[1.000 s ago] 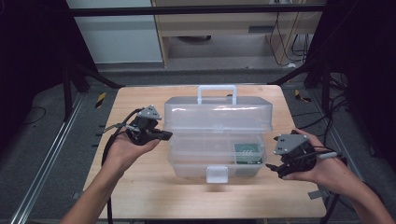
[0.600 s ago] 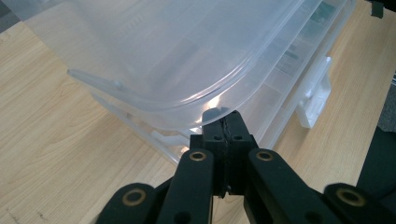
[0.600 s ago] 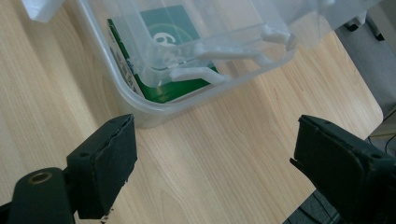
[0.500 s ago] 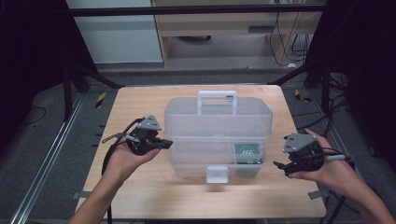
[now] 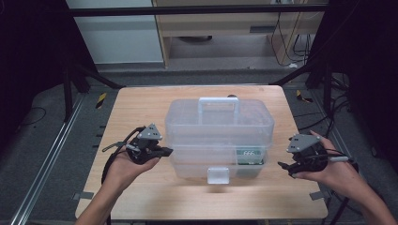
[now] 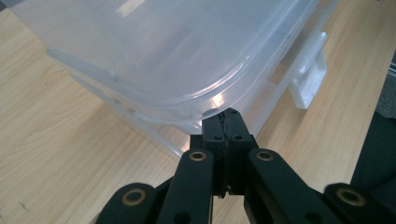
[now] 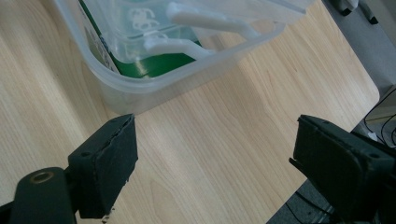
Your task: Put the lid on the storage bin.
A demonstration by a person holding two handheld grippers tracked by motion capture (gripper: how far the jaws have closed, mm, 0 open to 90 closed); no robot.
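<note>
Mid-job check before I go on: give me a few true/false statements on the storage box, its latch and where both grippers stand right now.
1. The left gripper has its jaws closed, tips at the clear storage box rim. True.
2. The right gripper is clamped on the box. False: its jaws are wide apart over the wooden table, short of the box.
3. A green item lies inside the box. True.
4. The box's white handle stands raised above the lid. False: it lies flat on top.
5. The front latch faces the person. True.
</note>
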